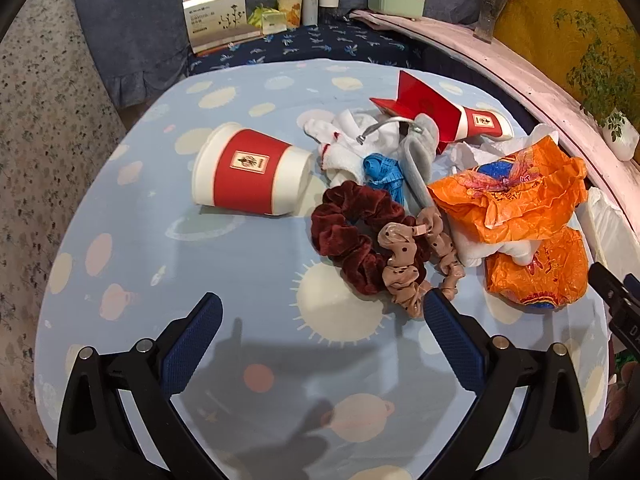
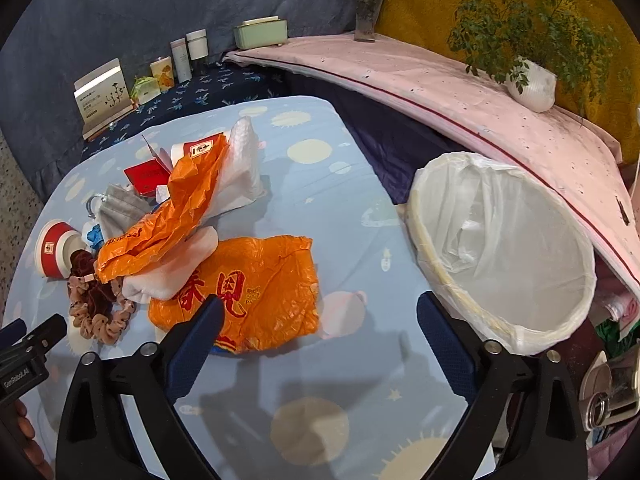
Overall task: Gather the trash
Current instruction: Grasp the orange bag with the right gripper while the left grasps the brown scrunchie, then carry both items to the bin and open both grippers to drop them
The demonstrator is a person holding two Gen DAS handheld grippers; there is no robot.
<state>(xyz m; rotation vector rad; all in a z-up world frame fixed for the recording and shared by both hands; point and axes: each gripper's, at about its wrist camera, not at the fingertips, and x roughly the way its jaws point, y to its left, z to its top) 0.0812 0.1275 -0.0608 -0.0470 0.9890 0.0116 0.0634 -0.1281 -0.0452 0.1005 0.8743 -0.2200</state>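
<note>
A red-and-white paper cup [image 1: 252, 172] lies on its side on the blue table cloth [image 1: 200, 264]; it also shows in the right wrist view [image 2: 54, 248]. Right of it lies a heap: crumpled orange plastic bags [image 1: 516, 196] [image 2: 248, 284], a red carton [image 1: 428, 106], white cloth [image 1: 344, 148], a grey sock [image 1: 420, 152], blue tape [image 1: 382, 172], a dark red scrunchie [image 1: 348, 236] and a beige dotted scrunchie [image 1: 412, 264]. A bin lined with a white bag [image 2: 508, 248] stands at the table's right edge. My left gripper [image 1: 322, 314] is open and empty, short of the scrunchies. My right gripper [image 2: 320, 312] is open and empty, beside the lower orange bag.
Boxes and jars [image 1: 280, 12] stand on a dark blue cloth at the back. A pink-covered ledge [image 2: 460, 92] with a potted plant [image 2: 532, 84] and a flower vase [image 2: 366, 20] runs along the right. The left gripper's body shows at the right wrist view's left edge [image 2: 28, 352].
</note>
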